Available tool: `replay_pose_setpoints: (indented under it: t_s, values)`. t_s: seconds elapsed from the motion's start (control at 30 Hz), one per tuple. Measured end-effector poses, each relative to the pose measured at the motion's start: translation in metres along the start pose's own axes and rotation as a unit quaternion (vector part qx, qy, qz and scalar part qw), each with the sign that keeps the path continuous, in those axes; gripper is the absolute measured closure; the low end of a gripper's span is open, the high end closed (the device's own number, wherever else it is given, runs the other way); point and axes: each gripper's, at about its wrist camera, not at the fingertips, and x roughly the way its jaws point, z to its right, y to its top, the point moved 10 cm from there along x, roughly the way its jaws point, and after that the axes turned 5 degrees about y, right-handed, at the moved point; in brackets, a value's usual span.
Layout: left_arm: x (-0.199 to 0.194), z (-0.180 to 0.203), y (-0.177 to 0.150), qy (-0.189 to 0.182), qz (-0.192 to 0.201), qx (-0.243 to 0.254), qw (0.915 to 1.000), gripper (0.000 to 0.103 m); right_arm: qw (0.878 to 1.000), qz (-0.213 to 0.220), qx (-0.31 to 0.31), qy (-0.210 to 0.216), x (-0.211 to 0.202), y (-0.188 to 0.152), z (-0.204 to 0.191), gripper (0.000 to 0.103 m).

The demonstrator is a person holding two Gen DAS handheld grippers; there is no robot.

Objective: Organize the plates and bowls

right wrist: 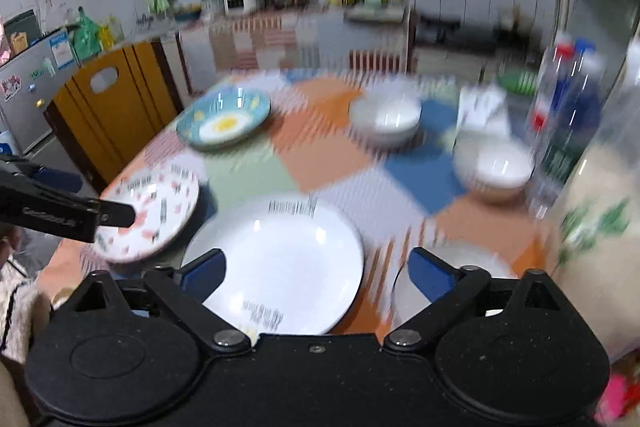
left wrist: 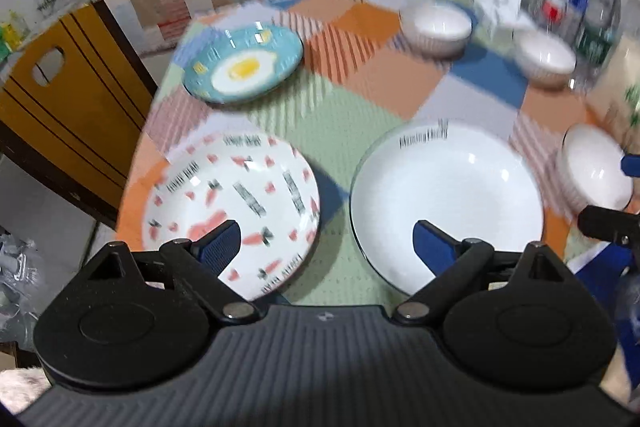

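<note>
Left gripper (left wrist: 326, 247) nearest cam, jaws wide apart, nothing between the pads; pitched steeply down over bench (left wrist: 320, 115). L finger sits over carrot plate (left wrist: 232, 211), R finger over white plate (left wrist: 448, 203); gap btwn them is over bare cloth btwn the two plates. No contact visible. Plates round, no long axis; all lie flat, face up. Egg plate (left wrist: 244, 63) farther back L. Three white bowls upright: far bowl (left wrist: 436, 27), mid bowl (left wrist: 546, 57), near bowl (left wrist: 596, 167) at R edge.

Right gripper (right wrist: 316, 267) also tilted down, jaws wide, empty; its L finger overlaps the white plate, R finger over the near bowl. Frames blurred.
</note>
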Motion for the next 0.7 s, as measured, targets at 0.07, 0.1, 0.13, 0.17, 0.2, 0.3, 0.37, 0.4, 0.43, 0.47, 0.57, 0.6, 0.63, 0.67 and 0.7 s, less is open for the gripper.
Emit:
replay_pose_setpoints:
  t_s: [0.07, 0.1, 0.13, 0.17, 0.2, 0.3, 0.37, 0.4, 0.43, 0.47, 0.57, 0.6, 0.63, 0.67, 0.7]
  values:
    - [0.017, 0.005, -0.008, -0.001, -0.021, -0.001, 0.9998, 0.019, 0.999, -0.016, 0.028, 0.020, 0.013, -0.014, 0.002, 0.006]
    - [0.023, 0.007, -0.012, -0.002, -0.029, -0.001, 0.9996, 0.021, 0.998, -0.026, 0.051, 0.030, 0.022, -0.022, 0.006, 0.008]
    - [0.031, 0.010, -0.015, -0.003, -0.037, -0.001, 0.9993, 0.021, 0.996, -0.035, 0.071, 0.040, 0.029, -0.029, 0.007, 0.013]
    - [0.037, 0.011, -0.018, -0.003, -0.043, -0.003, 0.9991, 0.021, 0.993, -0.046, 0.094, 0.053, 0.037, -0.037, 0.010, 0.015]
    - [0.042, 0.013, -0.020, -0.006, -0.045, -0.007, 0.9989, 0.021, 0.991, -0.053, 0.108, 0.060, 0.042, -0.043, 0.010, 0.015]
    - [0.055, 0.016, -0.024, -0.011, -0.052, -0.008, 0.9986, 0.021, 0.985, -0.065, 0.143, 0.069, 0.057, -0.059, 0.012, 0.015]
    - [0.063, 0.017, -0.027, -0.022, -0.062, -0.016, 0.9977, 0.021, 0.982, -0.074, 0.157, 0.070, 0.065, -0.065, 0.014, 0.017]
    - [0.067, 0.018, -0.027, -0.030, -0.067, -0.024, 0.9971, 0.021, 0.981, -0.076, 0.162, 0.069, 0.070, -0.068, 0.016, 0.018]
    - [0.070, 0.017, -0.028, -0.035, -0.070, -0.034, 0.9963, 0.021, 0.981, -0.076, 0.165, 0.070, 0.074, -0.070, 0.018, 0.020]
    - [0.074, 0.017, -0.030, -0.036, -0.073, -0.040, 0.9959, 0.021, 0.981, -0.074, 0.167, 0.071, 0.076, -0.071, 0.018, 0.022]
    - [0.077, 0.019, -0.028, -0.024, -0.057, -0.023, 0.9978, 0.022, 0.980, -0.066, 0.175, 0.068, 0.082, -0.074, 0.022, 0.039]
    - [0.077, 0.021, -0.029, -0.017, -0.052, -0.013, 0.9984, 0.026, 0.979, -0.064, 0.182, 0.060, 0.085, -0.075, 0.026, 0.041]
    - [0.077, 0.021, -0.028, -0.013, -0.047, -0.006, 0.9988, 0.027, 0.979, -0.063, 0.187, 0.054, 0.088, -0.076, 0.029, 0.045]
    - [0.077, 0.023, -0.028, -0.008, -0.041, 0.005, 0.9991, 0.032, 0.978, -0.059, 0.191, 0.051, 0.087, -0.077, 0.031, 0.049]
    - [0.077, 0.024, -0.028, -0.002, -0.036, 0.014, 0.9992, 0.039, 0.979, -0.051, 0.193, 0.050, 0.089, -0.077, 0.033, 0.050]
